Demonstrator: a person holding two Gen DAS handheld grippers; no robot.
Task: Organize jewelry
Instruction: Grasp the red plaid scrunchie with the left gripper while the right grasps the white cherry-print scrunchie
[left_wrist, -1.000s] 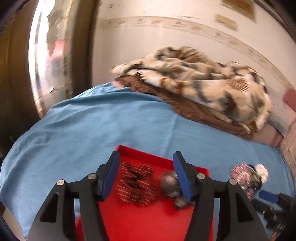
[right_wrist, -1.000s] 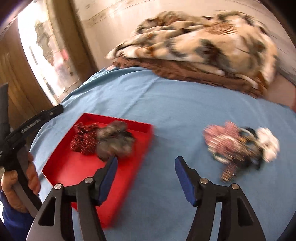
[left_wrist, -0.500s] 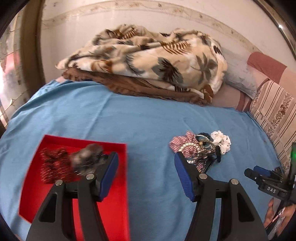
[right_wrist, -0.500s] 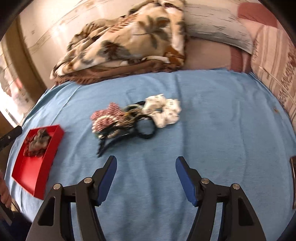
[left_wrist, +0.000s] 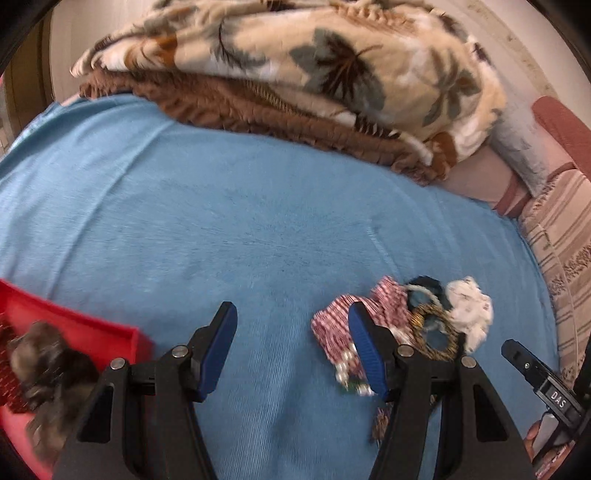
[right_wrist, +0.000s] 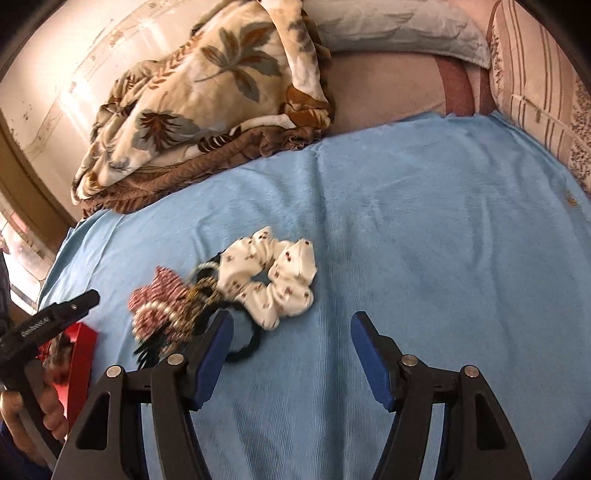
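The red tray (left_wrist: 74, 328) is cut off at the left edge, and the brown and red things in it are blurred, perhaps scrunchies. The jewelry pile (right_wrist: 173, 310) lies on the blue sheet (left_wrist: 221, 221), its strands too tangled to separate. The left gripper (left_wrist: 290, 350) is released, 1 finger overlapping the pile's near side. The right gripper (right_wrist: 291, 354) gapes empty just beside the white scrunchie (right_wrist: 273, 280).

bed: blue sheet (left_wrist: 258, 206) | folded blanket (right_wrist: 207, 92) (leaf-patterned) | cream wall (right_wrist: 74, 55)
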